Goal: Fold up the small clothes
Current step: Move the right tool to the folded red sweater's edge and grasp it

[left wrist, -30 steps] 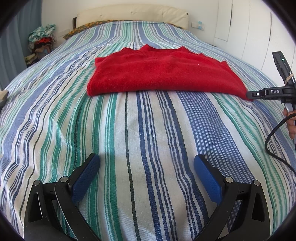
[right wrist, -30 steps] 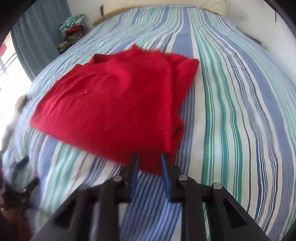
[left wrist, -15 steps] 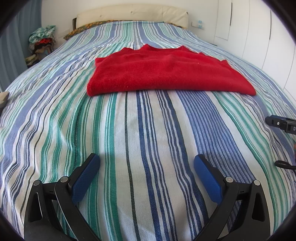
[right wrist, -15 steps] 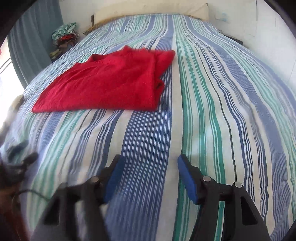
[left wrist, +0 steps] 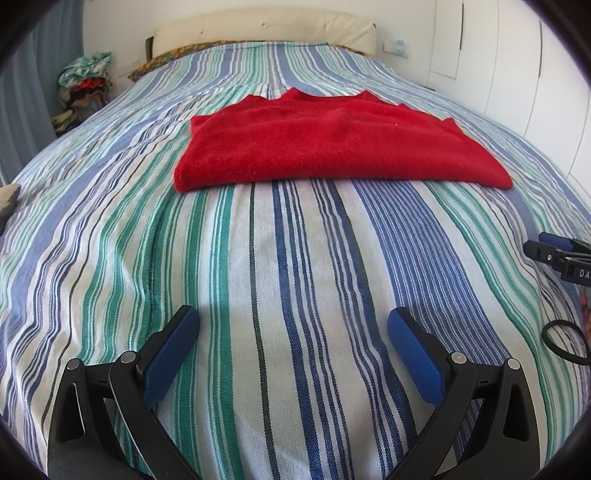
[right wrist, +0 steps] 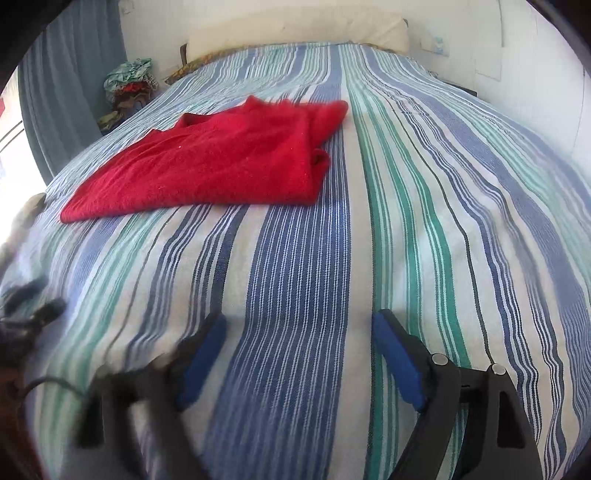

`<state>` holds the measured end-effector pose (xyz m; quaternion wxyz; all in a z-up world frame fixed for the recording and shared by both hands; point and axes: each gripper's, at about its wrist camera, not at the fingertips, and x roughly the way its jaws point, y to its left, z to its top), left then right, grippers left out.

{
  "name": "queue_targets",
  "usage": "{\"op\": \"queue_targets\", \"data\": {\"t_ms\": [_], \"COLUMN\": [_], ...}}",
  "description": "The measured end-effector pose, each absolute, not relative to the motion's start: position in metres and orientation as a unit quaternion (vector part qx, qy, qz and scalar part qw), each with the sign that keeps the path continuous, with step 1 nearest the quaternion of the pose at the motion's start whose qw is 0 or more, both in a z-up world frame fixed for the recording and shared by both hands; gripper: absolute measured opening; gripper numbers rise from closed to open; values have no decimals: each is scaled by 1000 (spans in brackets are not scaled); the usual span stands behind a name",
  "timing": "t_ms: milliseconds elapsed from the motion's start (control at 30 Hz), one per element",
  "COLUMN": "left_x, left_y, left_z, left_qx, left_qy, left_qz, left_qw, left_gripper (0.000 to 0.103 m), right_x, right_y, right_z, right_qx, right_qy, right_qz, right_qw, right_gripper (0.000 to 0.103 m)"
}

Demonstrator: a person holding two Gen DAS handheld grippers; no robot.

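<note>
- The right gripper point(right wrist: 299, 343), black with blue textured pads, is standing with its jaws spread wide after just opening; nothing is lying between them but the bedspread, and it is gripping nothing.
- The left gripper point(left wrist: 293, 341), of the same make, is also gaping wide over bare fabric, with nothing between its pads.
- The folded red knitted sweater point(left wrist: 332, 147) is lying flat on the blue, green and white striped bedspread point(left wrist: 258, 277), well ahead of both grippers and apart from them; its neckline is pointing toward the cream padded headboard point(left wrist: 266, 26).
- In the right wrist view, the right gripper's left finger point(right wrist: 201, 362) is smearing into blur, so its outline is hard to trace.
- At the right edge of the left wrist view, the right gripper is showing only in part, cut off by the frame, beside a looping black cable point(left wrist: 565, 341).
- A heap of mixed clothes point(left wrist: 86, 79) is sitting beside the bed, too small to make out piece by piece.
</note>
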<state>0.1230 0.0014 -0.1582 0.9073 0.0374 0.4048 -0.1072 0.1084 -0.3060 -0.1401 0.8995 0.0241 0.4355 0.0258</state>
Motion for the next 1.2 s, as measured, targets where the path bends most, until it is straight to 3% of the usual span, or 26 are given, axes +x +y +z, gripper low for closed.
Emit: {"op": "queue_targets", "data": {"t_ms": [333,500,800,933,1033,1200], "left_x": [123,133,169,183,175,177], "left_y": [0,4,81,124,140,133], "left_z": [-158,-150,-106,-137,-154,-156], "left_qx": [41,31,-12,-41,-89,-70], "left_qy": [407,451,429,445,423,429], "left_qz": [-103,-121,-86,-43,-58,-54], "left_qw": [907,884,899,894,900,899], "left_gripper": [102,102,101,101,102,102], "right_x": [111,110,111,128,150,220], "right_y": [-305,-305,-307,-312,-330,-355], "right_z": [-141,-141,-140,-126,-101,-69], "right_qx": [19,20,27,41,101,159], "right_qy": [437,437,445,480,466,439], "right_qz": [23,23,33,61,79,88], "right_qw": [899,899,894,874,876,880], "right_gripper": [85,85,89,91,90,90]}}
